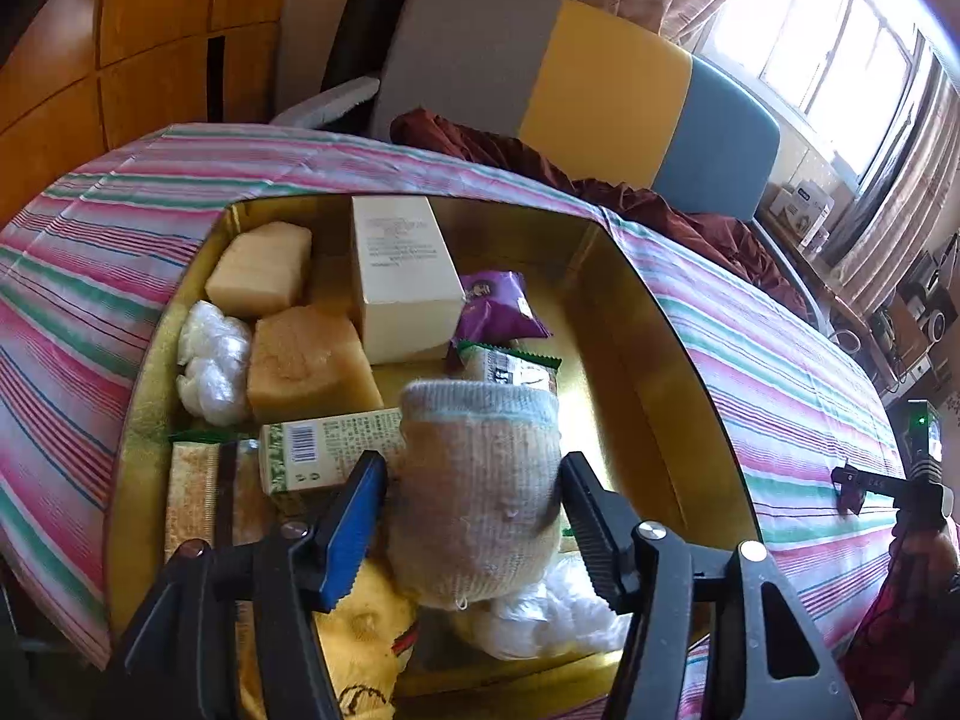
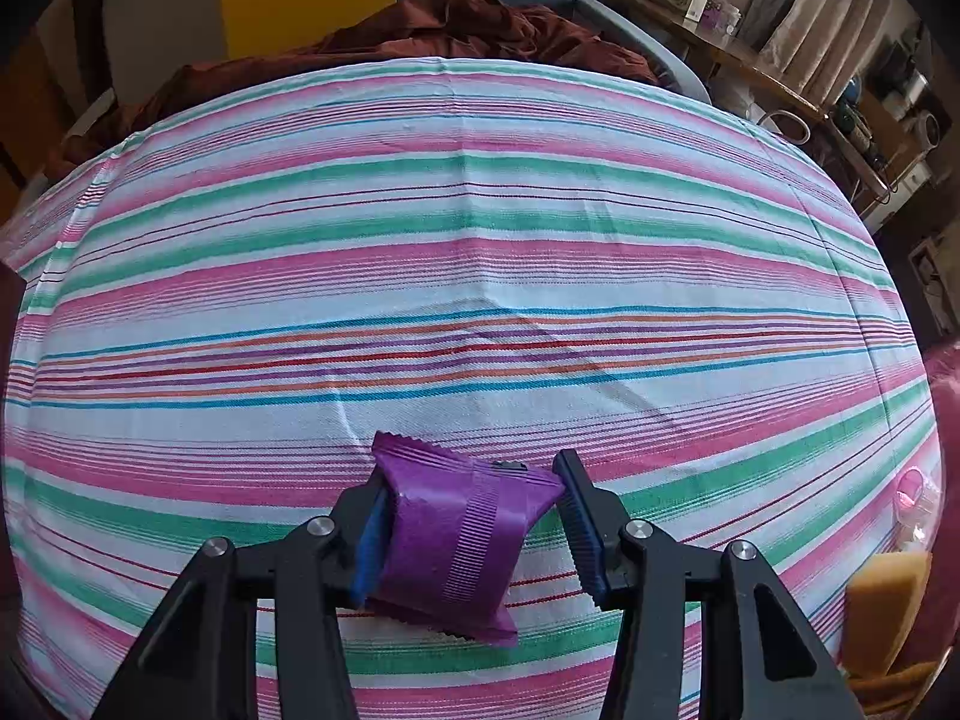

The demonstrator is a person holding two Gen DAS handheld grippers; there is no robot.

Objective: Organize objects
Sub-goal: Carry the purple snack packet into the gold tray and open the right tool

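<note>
Left gripper (image 1: 474, 495) straddling rolled sock (image 1: 480, 492) over gold box (image 1: 654, 324), jaws apart; right gripper (image 2: 468, 531) clamping purple snack packet (image 2: 456, 540) above striped cloth (image 2: 480, 276).

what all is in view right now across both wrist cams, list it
gold box: 1, gold, on striped tablecloth
rolled sock: 1, grey-beige, over box, between left jaws
sponge blocks: 2 in box, tan, back left; 1 more on the cloth
cream carton: 1, cream, back of box
purple packets: 1 in box; 1 clamped in right jaws
green-white packets: 2, mid box
white plastic wads: 2, left and front of box
yellow cloth: 1, front
maroon cloth: 1, behind table
left gripper: black
right gripper: black
</note>
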